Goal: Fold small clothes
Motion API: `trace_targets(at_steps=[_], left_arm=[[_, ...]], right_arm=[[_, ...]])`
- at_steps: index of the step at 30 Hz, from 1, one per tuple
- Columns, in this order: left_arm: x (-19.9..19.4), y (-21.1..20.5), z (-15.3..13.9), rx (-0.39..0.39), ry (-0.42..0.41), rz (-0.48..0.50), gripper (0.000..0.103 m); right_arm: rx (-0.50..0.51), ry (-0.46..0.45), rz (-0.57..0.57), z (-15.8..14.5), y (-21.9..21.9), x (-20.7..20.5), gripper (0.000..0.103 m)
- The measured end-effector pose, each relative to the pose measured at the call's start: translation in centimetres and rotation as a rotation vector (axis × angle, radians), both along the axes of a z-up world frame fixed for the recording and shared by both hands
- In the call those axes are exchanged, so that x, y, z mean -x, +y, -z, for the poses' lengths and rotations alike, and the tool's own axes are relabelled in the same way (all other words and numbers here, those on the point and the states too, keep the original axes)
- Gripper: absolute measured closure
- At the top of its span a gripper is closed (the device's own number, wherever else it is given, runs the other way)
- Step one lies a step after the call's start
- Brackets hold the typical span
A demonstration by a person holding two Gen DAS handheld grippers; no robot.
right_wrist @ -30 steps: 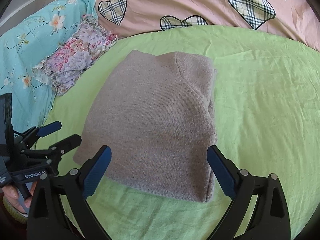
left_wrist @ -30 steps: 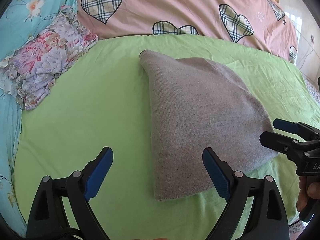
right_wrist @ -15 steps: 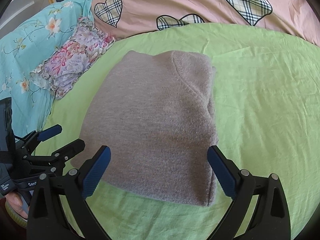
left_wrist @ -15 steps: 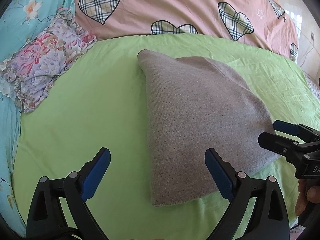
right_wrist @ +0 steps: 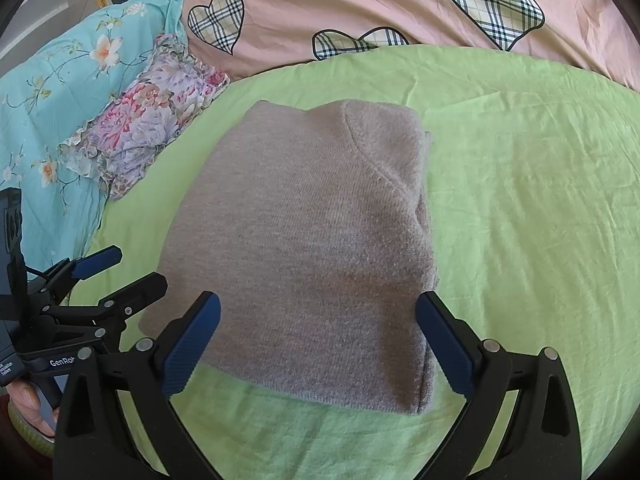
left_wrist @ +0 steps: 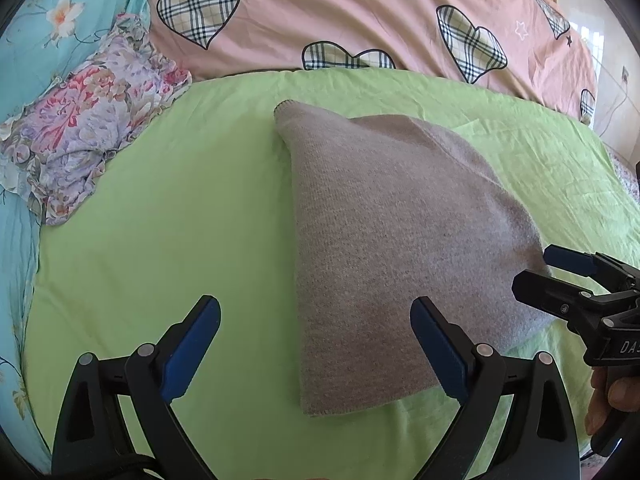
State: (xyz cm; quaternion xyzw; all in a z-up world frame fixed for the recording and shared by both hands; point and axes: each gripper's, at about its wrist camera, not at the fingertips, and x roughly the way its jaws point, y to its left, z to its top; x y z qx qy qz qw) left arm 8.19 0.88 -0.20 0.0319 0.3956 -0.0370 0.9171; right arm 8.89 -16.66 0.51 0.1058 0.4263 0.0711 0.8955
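Both tongs have eased slightly back from the folded grey knit [right_wrist: 304,248], which lies on the green sheet [right_wrist: 520,184]. It looks soft, light and floppy — best pinched at its near corners. Its long axis runs away towards the pink quilt [left_wrist: 360,12]. Left tongs [left_wrist: 316,344] and right tongs [right_wrist: 318,344] gape wide — empty.

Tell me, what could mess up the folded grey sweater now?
1. The grey sweater is loosely folded; a nudge from either open hand-held gripper, left or right, might undo it.
2. The green sheet is wrinkled, so dragging the sweater could bunch both up.
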Motion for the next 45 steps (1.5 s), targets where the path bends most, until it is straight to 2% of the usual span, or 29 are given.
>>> trace_targets(at_steps=[45], left_arm=[[0.8,-0.2,-0.6,-0.006,-0.019,0.001,0.006]], right_arm=[[0.002,-0.009,0.005,0.0,1.0,0.6,0.004]])
